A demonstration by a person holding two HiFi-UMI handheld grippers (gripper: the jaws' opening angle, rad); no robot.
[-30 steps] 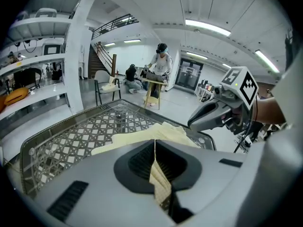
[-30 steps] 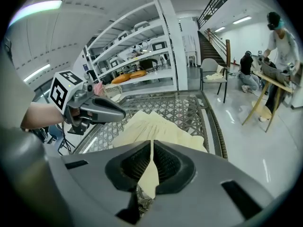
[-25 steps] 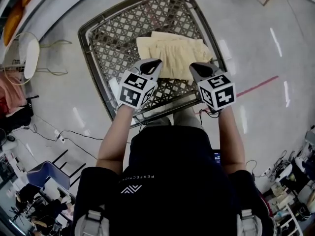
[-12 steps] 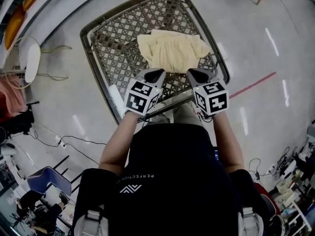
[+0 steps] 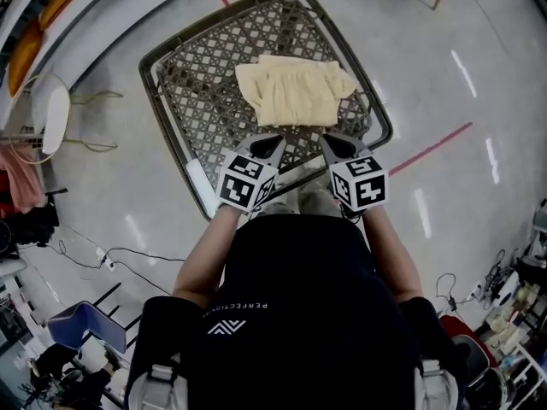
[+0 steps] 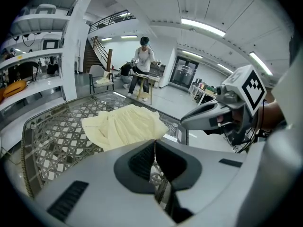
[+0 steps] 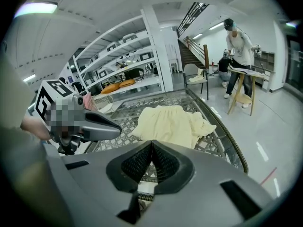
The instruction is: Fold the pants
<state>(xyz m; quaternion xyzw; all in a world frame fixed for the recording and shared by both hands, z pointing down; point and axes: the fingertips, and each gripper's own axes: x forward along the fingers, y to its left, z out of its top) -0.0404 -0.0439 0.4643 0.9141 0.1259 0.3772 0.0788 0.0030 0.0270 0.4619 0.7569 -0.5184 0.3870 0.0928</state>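
Pale yellow pants (image 5: 295,90) lie folded into a rough rectangle on the far right part of a lattice-top metal table (image 5: 197,75); they also show in the left gripper view (image 6: 124,125) and the right gripper view (image 7: 171,122). My left gripper (image 5: 272,141) hovers over the table's near edge, short of the pants, its jaws shut with nothing between them (image 6: 154,141). My right gripper (image 5: 328,138) hangs level with it a little to the right, also shut and empty (image 7: 152,141). Neither touches the cloth.
The table's raised rim (image 5: 376,101) runs round the lattice. A round white stool (image 5: 47,105) stands on the floor at left, shelving (image 7: 118,74) behind it. A person works at a wooden trestle table (image 7: 244,79) in the background. Red tape (image 5: 436,146) marks the floor at right.
Both grippers have drawn back from the pants' near edge towards me, to the table's near rim. The pants lie still on the lattice.
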